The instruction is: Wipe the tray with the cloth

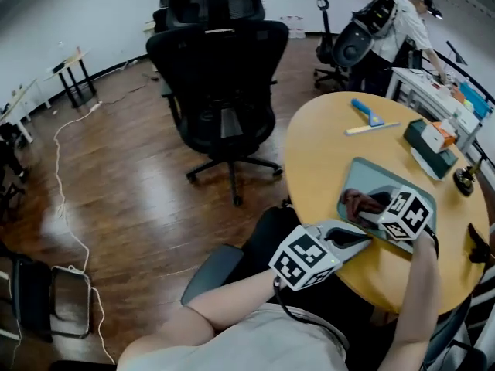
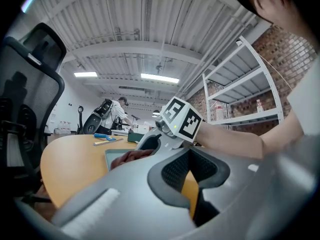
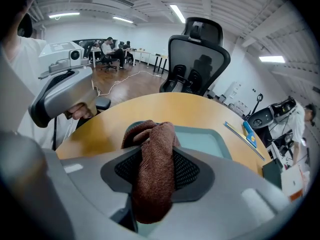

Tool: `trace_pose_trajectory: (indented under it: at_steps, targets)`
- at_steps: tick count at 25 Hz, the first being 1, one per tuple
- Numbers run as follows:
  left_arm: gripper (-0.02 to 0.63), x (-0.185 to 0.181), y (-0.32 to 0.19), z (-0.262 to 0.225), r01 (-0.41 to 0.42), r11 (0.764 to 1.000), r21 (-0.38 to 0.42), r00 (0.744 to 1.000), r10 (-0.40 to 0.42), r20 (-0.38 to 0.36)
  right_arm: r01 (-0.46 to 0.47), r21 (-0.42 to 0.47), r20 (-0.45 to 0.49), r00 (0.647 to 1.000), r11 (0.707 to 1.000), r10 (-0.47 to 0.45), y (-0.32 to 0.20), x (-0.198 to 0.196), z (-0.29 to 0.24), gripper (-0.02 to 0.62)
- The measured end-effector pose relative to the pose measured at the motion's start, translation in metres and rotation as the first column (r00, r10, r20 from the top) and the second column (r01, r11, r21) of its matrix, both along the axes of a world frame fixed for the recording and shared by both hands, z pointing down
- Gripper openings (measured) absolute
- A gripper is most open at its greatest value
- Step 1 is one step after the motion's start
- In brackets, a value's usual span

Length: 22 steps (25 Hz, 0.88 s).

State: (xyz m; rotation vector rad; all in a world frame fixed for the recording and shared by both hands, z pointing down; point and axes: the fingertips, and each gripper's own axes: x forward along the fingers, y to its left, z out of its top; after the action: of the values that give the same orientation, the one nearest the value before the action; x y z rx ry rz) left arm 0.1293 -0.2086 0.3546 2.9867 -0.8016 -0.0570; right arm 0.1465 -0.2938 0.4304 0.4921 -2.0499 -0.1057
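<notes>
The right tongs (image 1: 379,209) are pinching the brown cloth (image 3: 156,169), its bunched end resting on the tray's floor at the 9 o'clock end in the head view. The teal tray (image 1: 390,178) is lying on the round tabletop (image 1: 325,153), its long axis seeming to run from 10 to 4 o'clock. Seen along the right tongs, bare floor is stretching ahead toward 1 o'clock, so the stroke probably runs that way. The left tongs (image 1: 362,238), drawn nearly together on nothing, are hovering at the tray's 7 o'clock corner; whether they are touching it is unclear.
</notes>
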Motion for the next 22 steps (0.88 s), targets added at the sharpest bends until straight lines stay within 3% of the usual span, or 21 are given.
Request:
trace_pose_trajectory:
  at_steps: [4,10,16,22]
  targets:
    - [0.0,-0.022,-0.005,0.004,0.067,0.998,-0.018,0.997,-0.066,0.05,-0.01,0.003,0.02,1.0,1.0,0.01,-0.008,-0.022,-0.003,0.155]
    - [0.0,-0.02,-0.008,0.005,0.056,0.998,-0.042,0.997,-0.054,0.055,-0.105,-0.02,0.051,0.993,0.994,0.106,-0.037,-0.009,0.005,0.156]
    - [0.0,-0.02,-0.01,0.004,0.046,0.998,-0.043,0.997,-0.043,0.064,-0.105,-0.023,0.057,0.993,0.994,0.106,-0.046,-0.007,0.005,0.156]
    - [0.0,-0.016,-0.009,0.002,0.017,0.998,-0.059,0.998,-0.014,0.055,-0.149,-0.029,0.038,0.988,0.988,0.15,-0.049,0.02,0.006,0.156]
